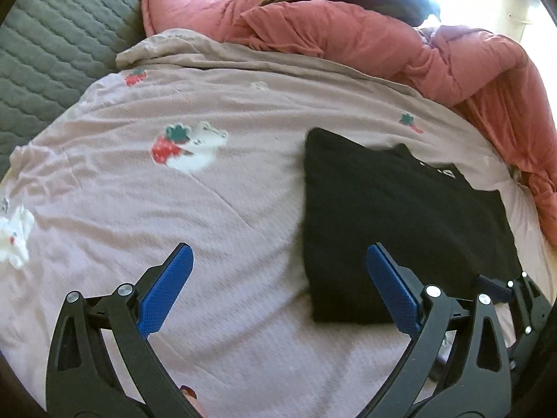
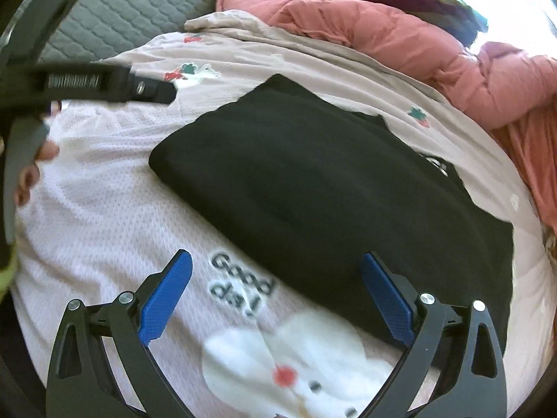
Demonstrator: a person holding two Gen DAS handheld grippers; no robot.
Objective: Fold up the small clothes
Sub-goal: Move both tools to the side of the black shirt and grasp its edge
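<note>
Both tongs gape empty: folded black garment [image 1: 400,223] lies under left gripper's [image 1: 278,254] right finger and right gripper's [image 2: 276,257] right finger.

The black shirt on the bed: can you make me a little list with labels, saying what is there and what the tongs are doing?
garment: black shirt, folded into a flat rectangle
lies on: pink sheet printed with strawberries and white bunnies
behind it: bunched red quilt
left tongs: open, holding nothing, over the sheet beside the shirt
right tongs: open, holding nothing, at the shirt's near edge
</note>
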